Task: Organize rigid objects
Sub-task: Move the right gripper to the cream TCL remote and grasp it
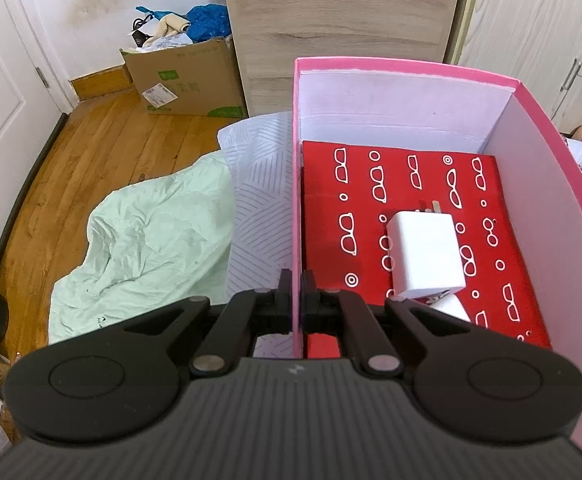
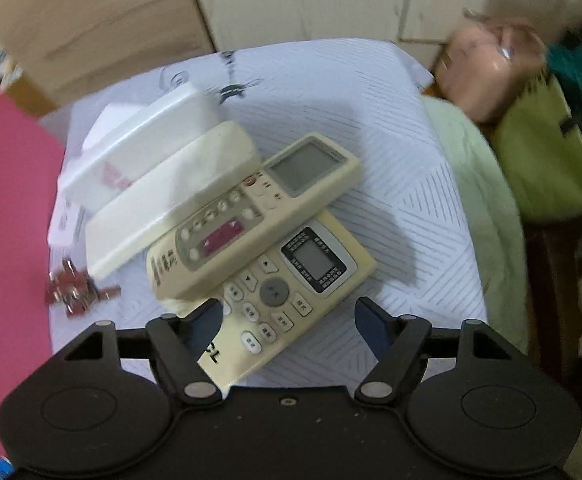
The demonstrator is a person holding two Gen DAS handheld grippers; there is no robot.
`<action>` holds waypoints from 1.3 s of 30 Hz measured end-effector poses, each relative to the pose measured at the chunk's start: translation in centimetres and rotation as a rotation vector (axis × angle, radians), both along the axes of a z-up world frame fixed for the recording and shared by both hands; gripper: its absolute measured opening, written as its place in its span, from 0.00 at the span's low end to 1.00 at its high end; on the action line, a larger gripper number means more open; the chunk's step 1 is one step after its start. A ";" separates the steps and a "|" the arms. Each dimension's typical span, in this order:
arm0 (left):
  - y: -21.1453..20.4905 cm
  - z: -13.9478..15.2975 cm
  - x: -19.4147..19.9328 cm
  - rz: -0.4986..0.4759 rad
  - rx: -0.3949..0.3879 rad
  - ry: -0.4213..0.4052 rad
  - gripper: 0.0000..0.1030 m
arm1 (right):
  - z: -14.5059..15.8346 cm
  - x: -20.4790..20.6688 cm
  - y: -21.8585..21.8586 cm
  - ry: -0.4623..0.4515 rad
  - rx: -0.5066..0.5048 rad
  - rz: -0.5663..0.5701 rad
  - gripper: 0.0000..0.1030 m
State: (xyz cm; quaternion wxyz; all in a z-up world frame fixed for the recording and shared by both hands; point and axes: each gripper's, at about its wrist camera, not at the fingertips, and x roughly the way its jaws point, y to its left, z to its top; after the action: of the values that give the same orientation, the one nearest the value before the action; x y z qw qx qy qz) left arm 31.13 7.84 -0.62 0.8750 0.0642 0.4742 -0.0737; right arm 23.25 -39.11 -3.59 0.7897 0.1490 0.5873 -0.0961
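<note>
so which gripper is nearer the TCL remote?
Right. The right gripper hangs open directly over the TCL remote, jaws either side. The left gripper is shut on the pink box wall.

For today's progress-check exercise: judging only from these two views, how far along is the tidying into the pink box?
Done: two white chargers lie in the pink box. In hand: the left gripper clamps the box wall; the right gripper, open, hovers over the lower remote. Left: both remotes, the white cases and red clips.
</note>
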 end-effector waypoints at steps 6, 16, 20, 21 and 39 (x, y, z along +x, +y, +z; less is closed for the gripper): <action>0.1 0.0 0.1 0.004 -0.002 0.001 0.03 | -0.5 0.4 1.4 0.003 -0.012 -0.025 0.88; 0.2 -0.3 -0.1 0.003 -0.010 0.001 0.02 | -2.1 0.4 4.2 0.031 -0.096 0.138 0.94; 0.2 -0.4 -0.2 0.000 -0.018 0.005 0.02 | -1.6 -1.3 3.1 0.024 -0.118 0.218 0.78; 0.2 -0.4 -0.2 -0.001 -0.018 0.004 0.02 | -1.5 -1.6 2.8 0.028 -0.113 0.232 0.75; 0.2 -0.4 -0.3 0.006 -0.017 0.006 0.02 | -1.5 -0.2 -0.1 -0.023 -0.135 0.094 0.73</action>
State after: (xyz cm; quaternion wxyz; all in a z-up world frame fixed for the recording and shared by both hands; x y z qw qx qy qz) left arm 30.80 8.00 -1.02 0.8742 0.0551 0.4764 -0.0754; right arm 23.10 -39.20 -5.12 0.8084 0.0689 0.5766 -0.0963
